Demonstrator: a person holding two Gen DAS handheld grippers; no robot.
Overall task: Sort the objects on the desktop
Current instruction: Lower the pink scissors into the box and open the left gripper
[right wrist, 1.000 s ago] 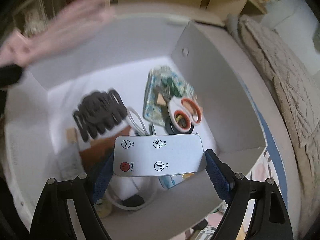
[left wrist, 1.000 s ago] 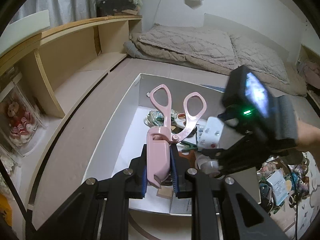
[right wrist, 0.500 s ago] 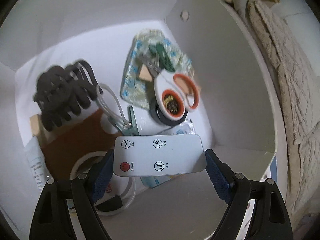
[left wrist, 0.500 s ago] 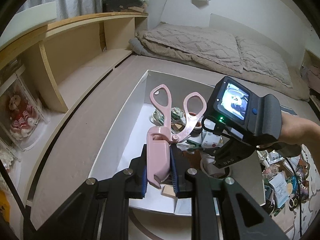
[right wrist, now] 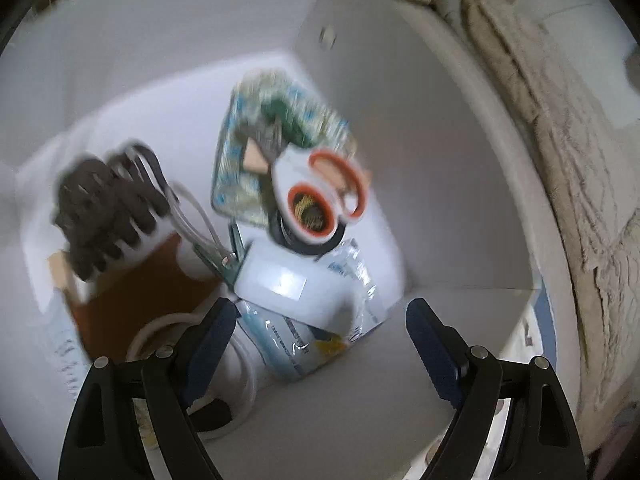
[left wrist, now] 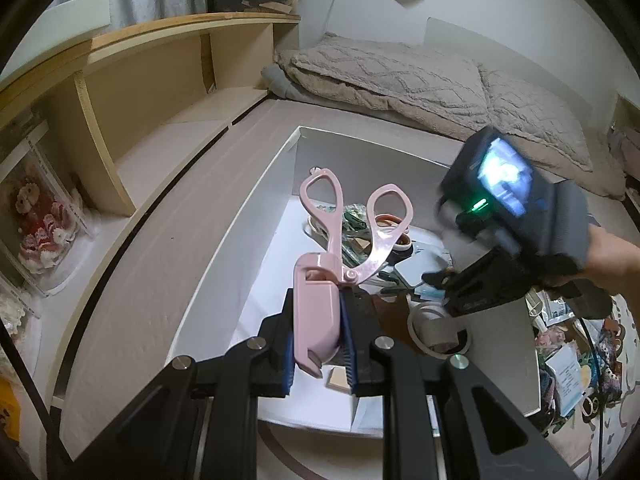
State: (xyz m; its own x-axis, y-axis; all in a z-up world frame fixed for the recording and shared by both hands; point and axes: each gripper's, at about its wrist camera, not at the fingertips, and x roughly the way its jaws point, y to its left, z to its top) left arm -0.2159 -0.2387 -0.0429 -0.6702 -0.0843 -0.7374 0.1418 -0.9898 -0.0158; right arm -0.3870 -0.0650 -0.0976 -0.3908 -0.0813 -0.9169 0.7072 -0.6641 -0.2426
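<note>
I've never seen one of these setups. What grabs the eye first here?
Probably the pink scissors, clamped by their sheath in the left gripper above a white box of odds and ends. In the right wrist view, the right gripper hangs open over that box, where a white remote lies face down beside orange-handled scissors and a dark hair claw.

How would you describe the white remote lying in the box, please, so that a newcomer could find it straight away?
Start at the white cardboard box and look among the clutter on its floor. Just below the orange-and-white scissors, on a clear plastic packet, lies the white remote. It is the only plain, smooth rounded slab there, and it sits just ahead of the empty right gripper.
</note>
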